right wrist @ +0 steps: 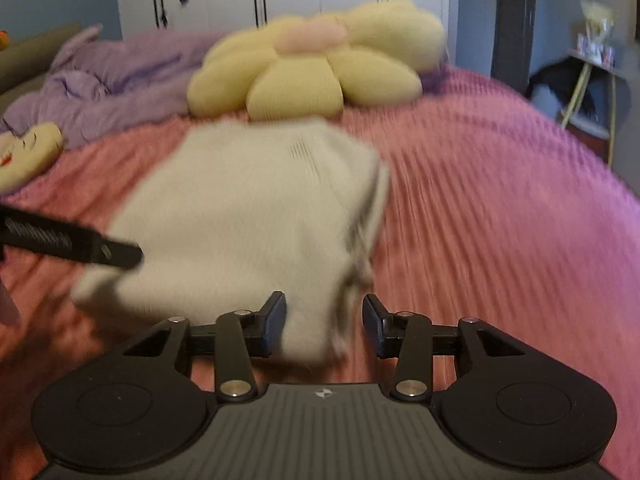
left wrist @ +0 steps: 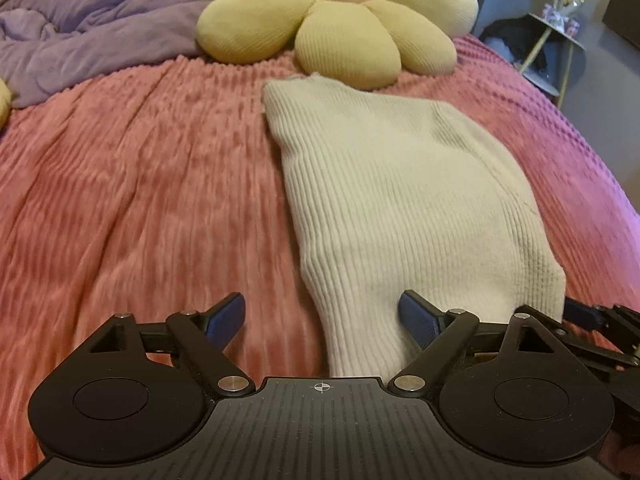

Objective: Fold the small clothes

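Note:
A cream ribbed knit garment [left wrist: 400, 200] lies folded on the pink ribbed bedspread [left wrist: 140, 200]. My left gripper [left wrist: 322, 314] is open wide over the garment's near left corner, and its pads are clear of the cloth. Part of the right gripper shows at that view's right edge, by the garment's near right corner. In the blurred right wrist view the garment [right wrist: 240, 208] is in the middle. Its near right edge lies between the parted jaws of my right gripper [right wrist: 324, 314], with a gap on both sides. One of the left gripper's fingers [right wrist: 80, 246] reaches in from the left over the cloth.
A yellow flower cushion [left wrist: 340, 20] with a pink centre lies just beyond the garment. A rumpled purple duvet [left wrist: 80, 20] fills the far left, and a small yellow plush [right wrist: 28, 148] sits at the left. Off the bed's right side stands a small side table [left wrist: 556, 40].

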Action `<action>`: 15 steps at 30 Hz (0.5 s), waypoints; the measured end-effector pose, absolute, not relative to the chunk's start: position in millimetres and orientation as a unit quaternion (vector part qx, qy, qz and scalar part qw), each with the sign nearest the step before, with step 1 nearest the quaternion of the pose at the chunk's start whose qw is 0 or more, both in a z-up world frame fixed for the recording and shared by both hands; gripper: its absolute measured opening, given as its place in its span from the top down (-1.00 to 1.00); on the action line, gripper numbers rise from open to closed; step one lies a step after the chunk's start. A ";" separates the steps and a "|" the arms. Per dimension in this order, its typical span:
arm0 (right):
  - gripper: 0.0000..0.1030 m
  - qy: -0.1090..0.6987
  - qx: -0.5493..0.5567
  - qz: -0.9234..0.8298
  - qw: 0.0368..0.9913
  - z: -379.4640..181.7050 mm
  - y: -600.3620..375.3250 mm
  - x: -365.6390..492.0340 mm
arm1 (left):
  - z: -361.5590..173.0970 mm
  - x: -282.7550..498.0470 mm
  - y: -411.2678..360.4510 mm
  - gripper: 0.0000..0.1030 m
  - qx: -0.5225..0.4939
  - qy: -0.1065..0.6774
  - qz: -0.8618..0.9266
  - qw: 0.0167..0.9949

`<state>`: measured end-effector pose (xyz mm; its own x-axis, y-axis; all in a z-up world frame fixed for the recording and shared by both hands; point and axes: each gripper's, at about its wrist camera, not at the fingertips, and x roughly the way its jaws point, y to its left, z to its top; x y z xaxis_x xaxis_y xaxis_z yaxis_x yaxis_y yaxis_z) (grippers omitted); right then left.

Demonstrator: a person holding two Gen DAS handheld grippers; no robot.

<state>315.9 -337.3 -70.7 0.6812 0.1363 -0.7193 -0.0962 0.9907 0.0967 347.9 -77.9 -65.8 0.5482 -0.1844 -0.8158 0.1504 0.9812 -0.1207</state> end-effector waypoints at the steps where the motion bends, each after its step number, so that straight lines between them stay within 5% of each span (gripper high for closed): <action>1: 0.05 0.397 0.029 0.062 0.915 -74.9 -341.3 315.8 | -65.0 346.9 -78.6 -0.73 -0.015 0.467 -0.095 0.879; 2: -0.09 0.397 0.030 0.061 0.915 -77.2 -344.0 316.9 | -64.4 346.5 -79.1 -0.73 -0.012 0.468 -0.095 0.879; 12: -0.25 0.433 0.002 0.074 0.898 -75.2 -343.1 331.8 | -62.1 343.4 -72.0 -0.72 -0.015 0.468 -0.104 0.878; 14: -0.59 0.433 0.005 0.072 0.898 -69.7 -350.8 332.7 | -49.7 342.3 -54.6 -0.73 -0.038 0.433 -0.096 0.895; 15: -0.60 0.425 0.006 0.069 0.902 -65.8 -356.4 331.7 | -46.1 344.6 -48.6 -0.76 -0.045 0.424 -0.096 0.899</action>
